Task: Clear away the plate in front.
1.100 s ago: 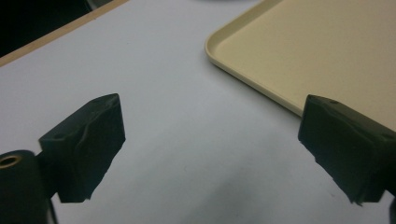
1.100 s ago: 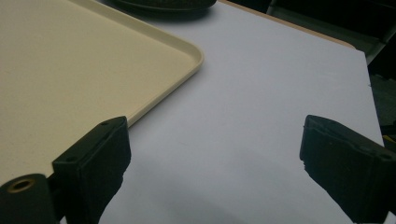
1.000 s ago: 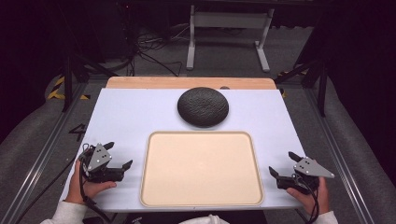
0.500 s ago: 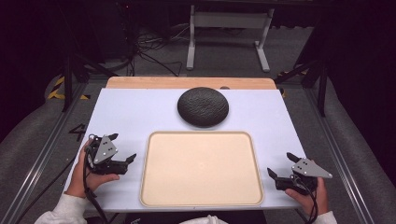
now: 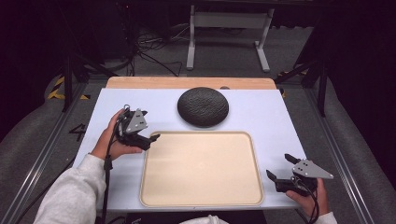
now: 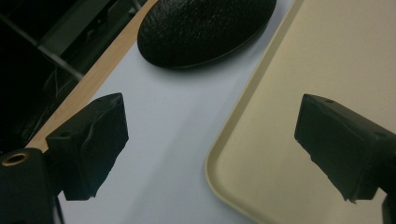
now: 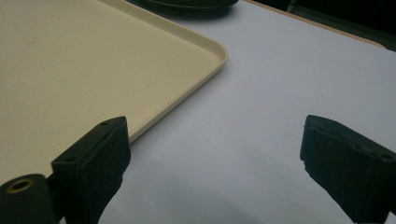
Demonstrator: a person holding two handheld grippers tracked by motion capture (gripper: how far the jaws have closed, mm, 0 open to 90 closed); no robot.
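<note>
A black, rough-textured dome (image 5: pixel 203 106) lies on the pale table, just beyond an empty beige tray (image 5: pixel 201 168). My left gripper (image 5: pixel 150 124) hovers open at the tray's far left corner, pointing right. In the left gripper view its jaws stand wide apart (image 6: pixel 212 140), straddling the tray's rounded corner (image 6: pixel 280 130), with the dome (image 6: pixel 205 28) ahead. My right gripper (image 5: pixel 278 165) is open beside the tray's right edge near the front. In the right gripper view the gap between its jaws (image 7: pixel 219 158) holds nothing, with the tray's corner (image 7: pixel 205 51) ahead to the left.
The white tabletop (image 5: pixel 266 116) ends in a wooden strip (image 5: pixel 187 82) at the far side. Beyond it are a metal stand (image 5: pixel 224 28) and loose cables (image 5: pixel 144 46) on the dark floor. Metal rails (image 5: pixel 42 154) run along the table's sides.
My left gripper has moved away from the person and rightward, from the table's front left up to the tray's far left corner. The right gripper has barely moved.
</note>
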